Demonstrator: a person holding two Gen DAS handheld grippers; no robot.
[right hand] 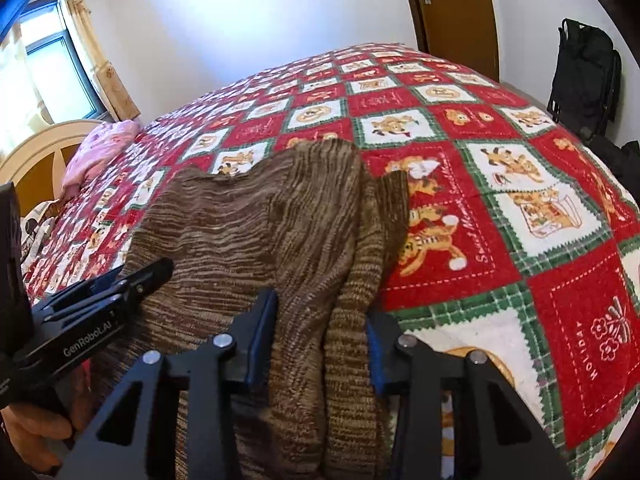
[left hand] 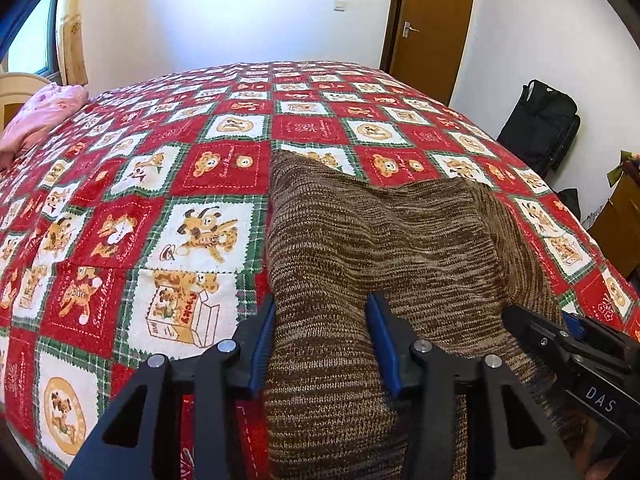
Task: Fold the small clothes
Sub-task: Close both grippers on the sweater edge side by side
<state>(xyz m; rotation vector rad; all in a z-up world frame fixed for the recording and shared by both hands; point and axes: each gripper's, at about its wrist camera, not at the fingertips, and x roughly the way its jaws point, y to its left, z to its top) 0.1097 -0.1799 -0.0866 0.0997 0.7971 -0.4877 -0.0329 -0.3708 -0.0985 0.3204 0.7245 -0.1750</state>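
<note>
1. Left wrist view: a brown-and-tan striped knitted garment is lying on a bed covered by a red, white and green checked quilt with cartoon bears, near the quilt's front edge.
2. The left hand-held gripper is straddling the garment's left near portion; its blue-padded fingers are sitting against the knit on both sides, clamped on a fold of fabric bunched between them.
3. The right hand-held gripper is showing at the lower right, lying on the garment's right edge.
4. A crumpled pink cloth is resting at the quilt's far left; a brown wooden door and a black bag are standing beyond the bed.
5. Right wrist view: the right hand-held gripper is clamping a bunched strip of the knitted garment at its right near side, pads pressing the fabric.
6. The left hand-held gripper is entering from the left, resting over the garment; whether its jaws are together cannot be told here.
7. A folded sleeve is lying along the garment's right edge on the quilt.
</note>
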